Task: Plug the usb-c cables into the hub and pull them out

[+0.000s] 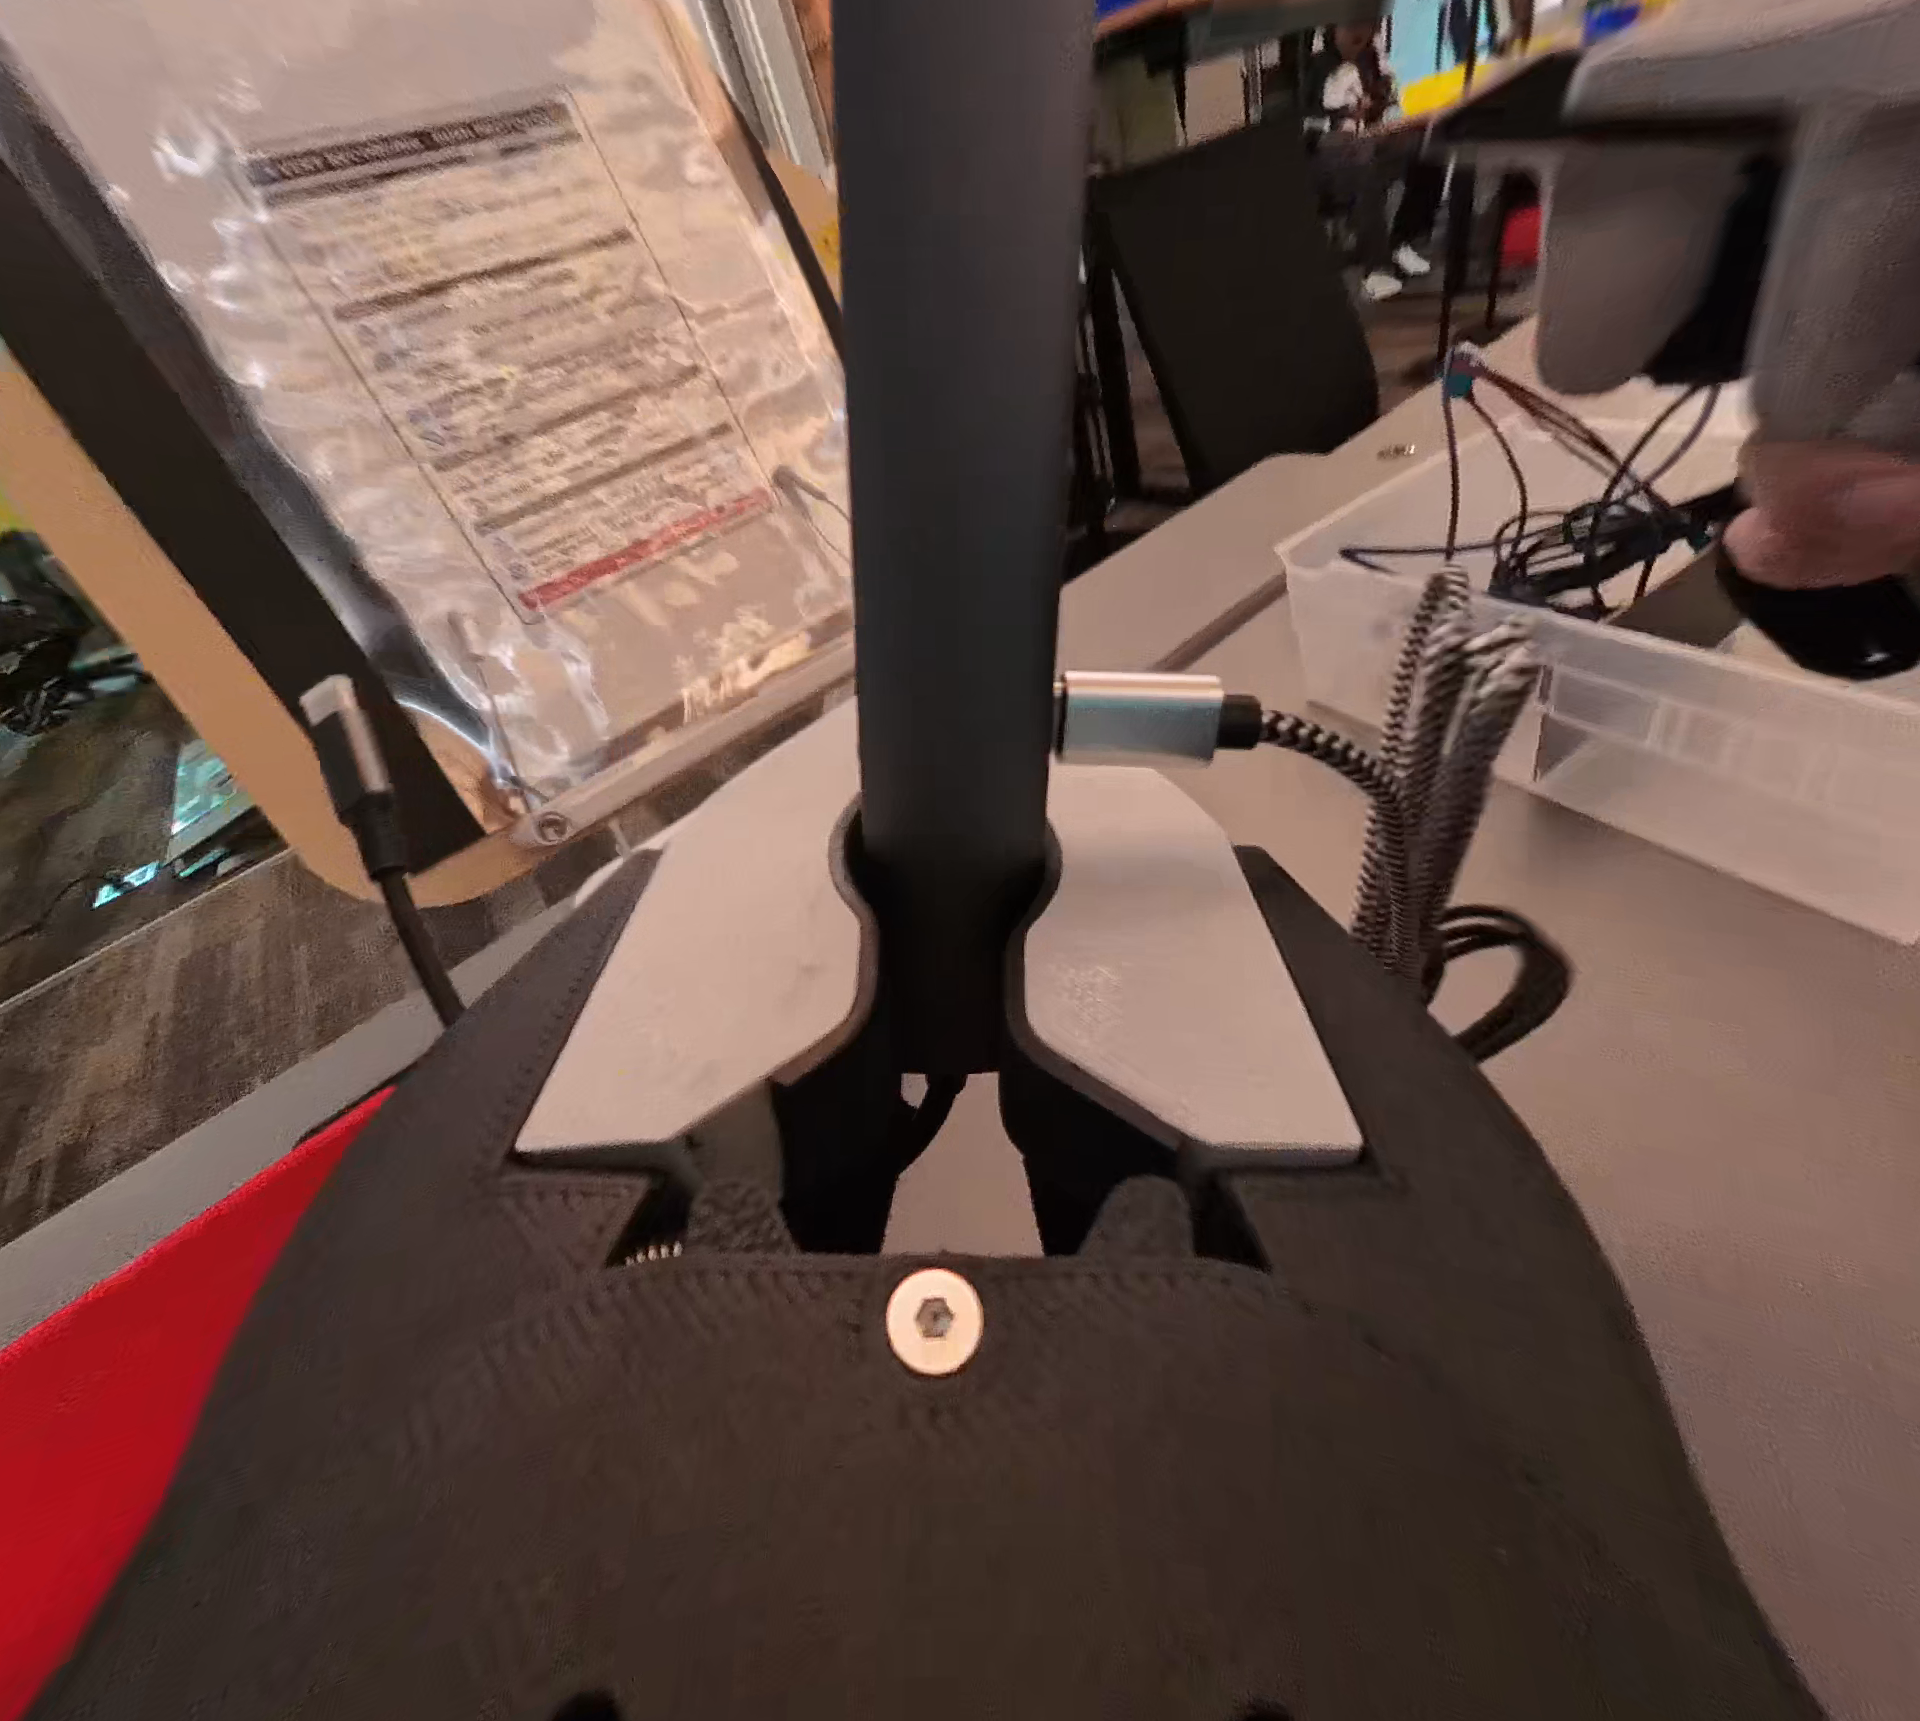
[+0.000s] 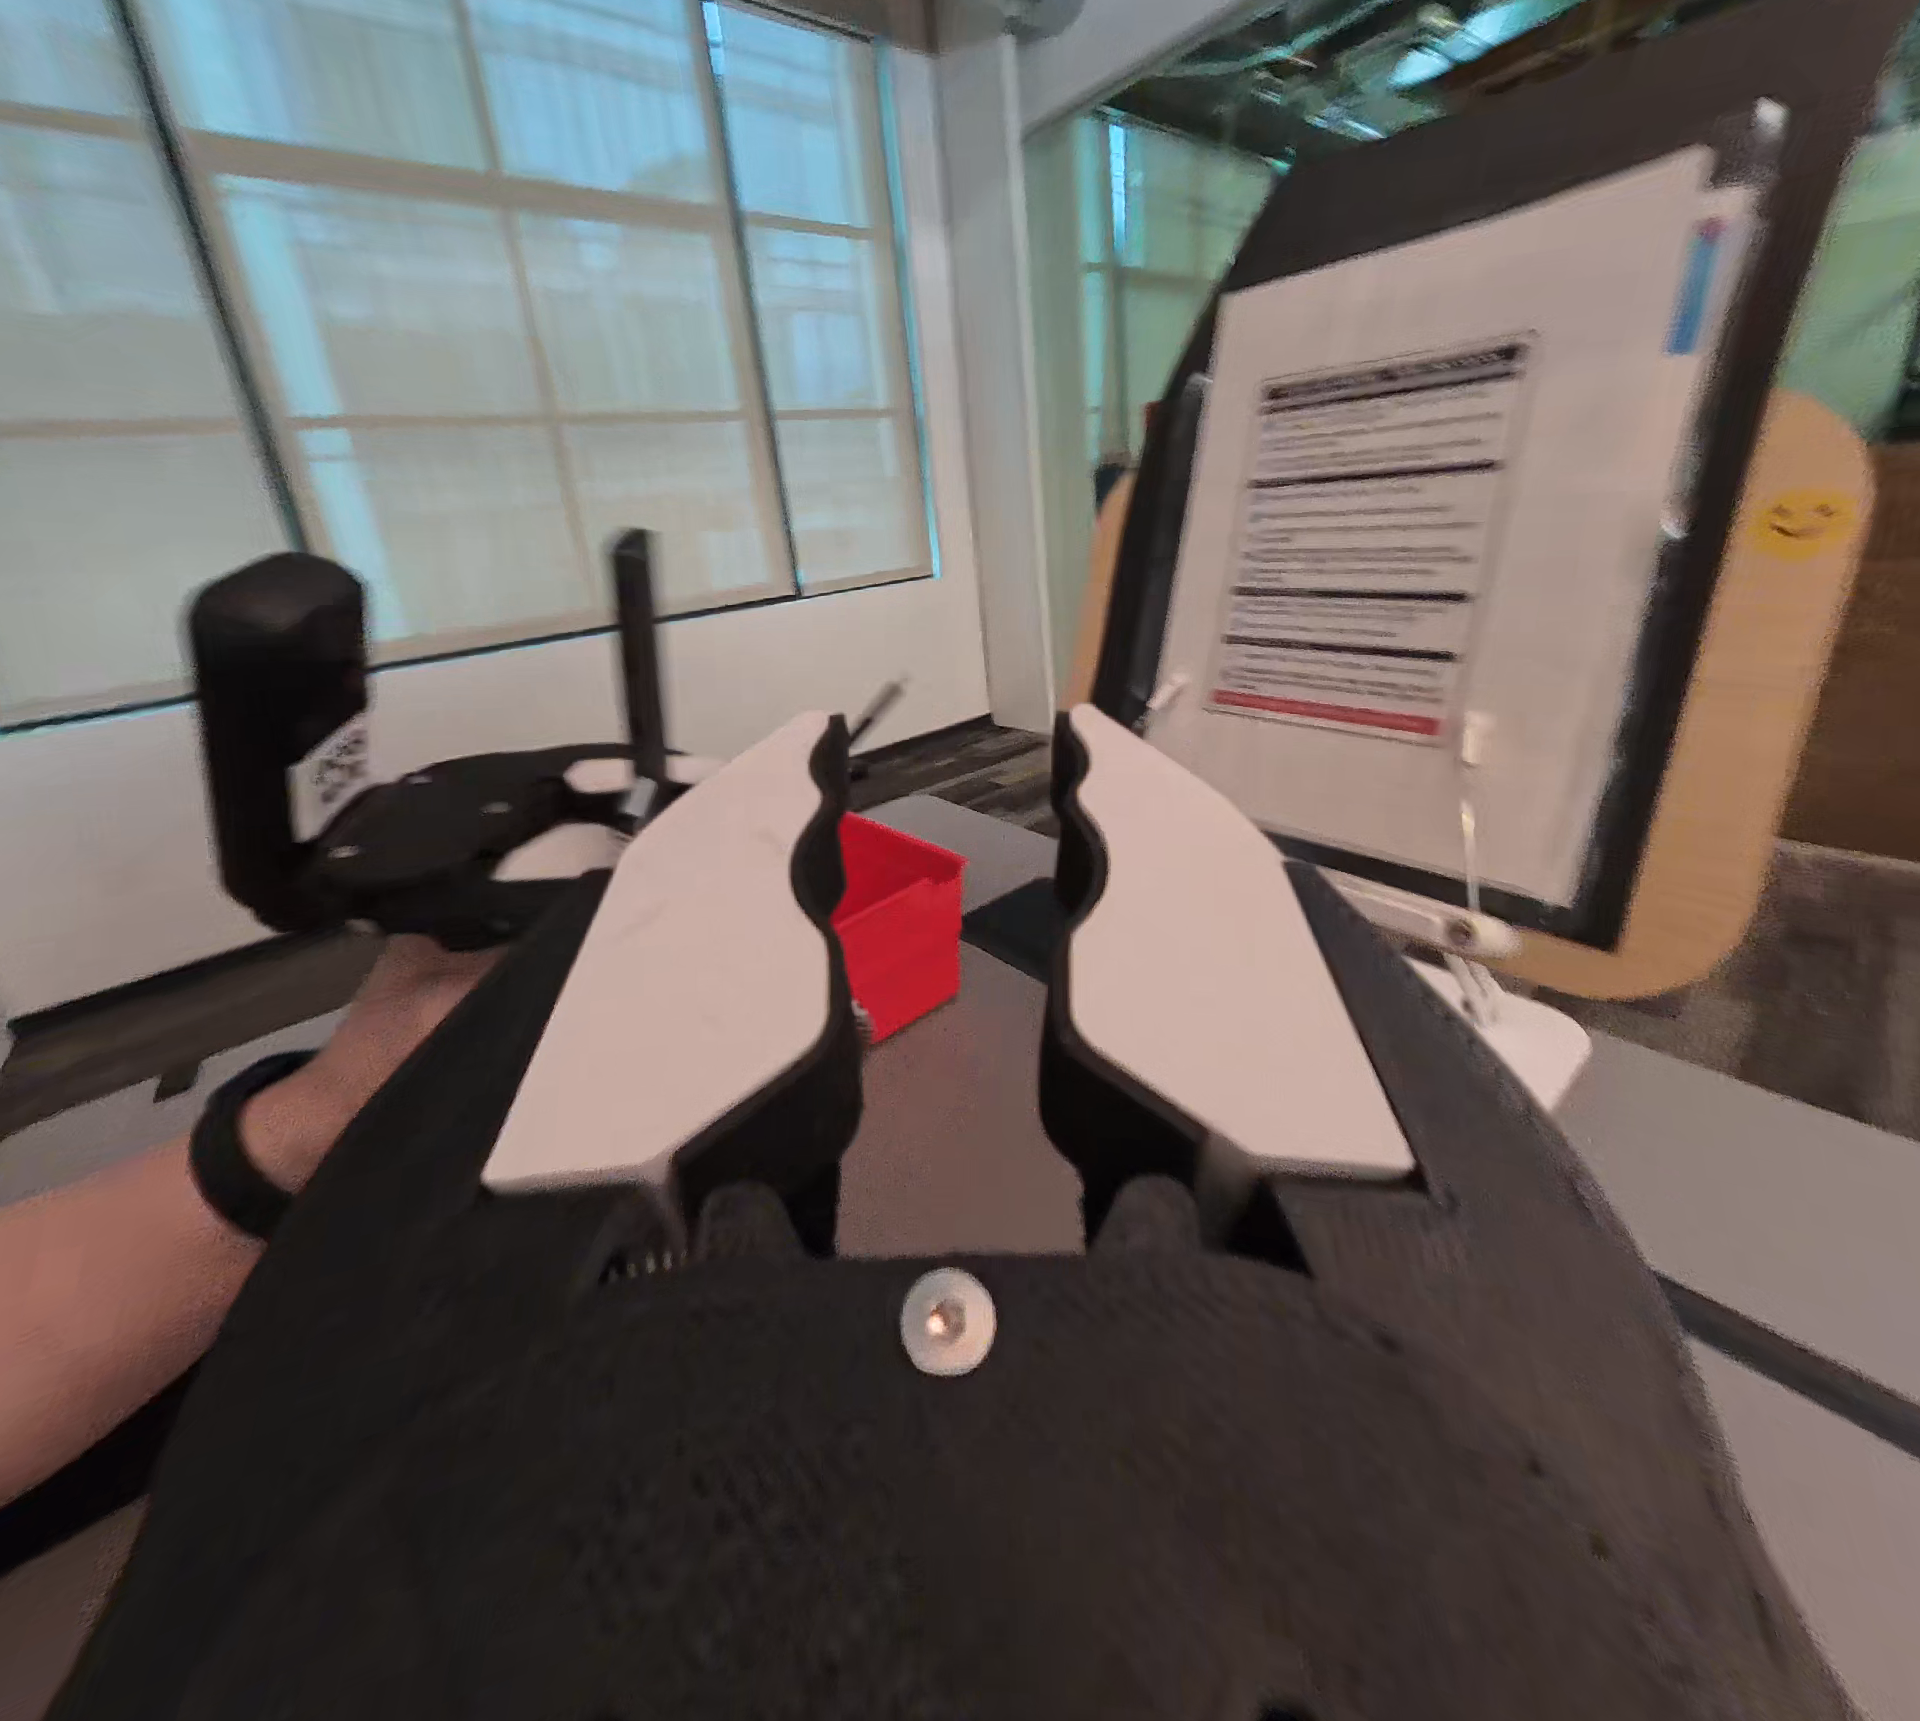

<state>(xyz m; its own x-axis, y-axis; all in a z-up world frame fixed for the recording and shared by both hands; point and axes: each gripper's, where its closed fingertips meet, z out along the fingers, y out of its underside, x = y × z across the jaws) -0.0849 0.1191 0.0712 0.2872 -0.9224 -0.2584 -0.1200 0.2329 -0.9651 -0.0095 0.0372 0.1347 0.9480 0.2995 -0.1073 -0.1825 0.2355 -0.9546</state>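
Observation:
My left gripper is shut on the dark grey hub and holds it upright above the table. A silver usb-c plug on a black-and-white braided cable sits against the hub's right side, seemingly plugged in. A second silver-tipped black cable rises at the left, apart from the hub. My right gripper is open and empty; it also shows blurred at the upper right of the left wrist view. The left gripper with the hub shows at the left of the right wrist view.
A clear plastic bin with loose wires stands on the grey table at the right. A red bin sits ahead of my right gripper. A tilted stand with a laminated sheet stands at the table's far edge, also in the left wrist view. My right fingertips sit around 12 cm from my left ones.

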